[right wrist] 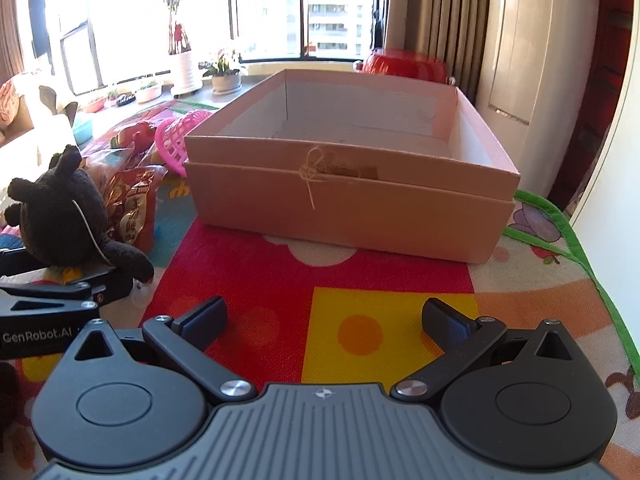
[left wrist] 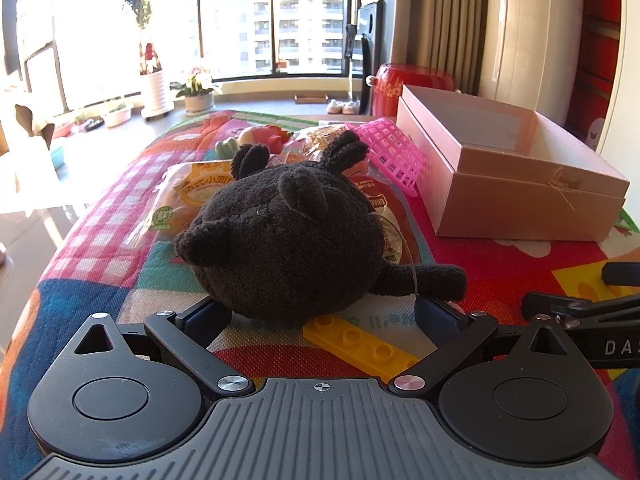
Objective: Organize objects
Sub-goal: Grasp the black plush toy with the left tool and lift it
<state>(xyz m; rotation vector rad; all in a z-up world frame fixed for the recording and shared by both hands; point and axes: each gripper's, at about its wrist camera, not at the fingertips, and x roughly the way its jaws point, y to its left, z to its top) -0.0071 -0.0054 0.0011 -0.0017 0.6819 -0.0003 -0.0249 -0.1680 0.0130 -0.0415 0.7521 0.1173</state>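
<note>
A black plush toy (left wrist: 288, 236) lies on the colourful mat, right in front of my left gripper (left wrist: 320, 312). The jaws are open wide, one on each side of the plush's near edge, not closed on it. A yellow flat brick (left wrist: 360, 344) lies between the jaws under the plush. The open pink cardboard box (right wrist: 352, 200) stands ahead of my right gripper (right wrist: 324, 320), which is open and empty over the mat. The plush also shows in the right wrist view (right wrist: 64, 216), with the left gripper (right wrist: 60, 296) below it.
Behind the plush lie snack packets (left wrist: 200, 192), a red packet (right wrist: 132, 204), a tipped pink plastic basket (left wrist: 392, 152) and toy fruit (left wrist: 264, 136). The box also shows at the right in the left wrist view (left wrist: 520, 184). The mat's green edge (right wrist: 576, 248) runs at the right.
</note>
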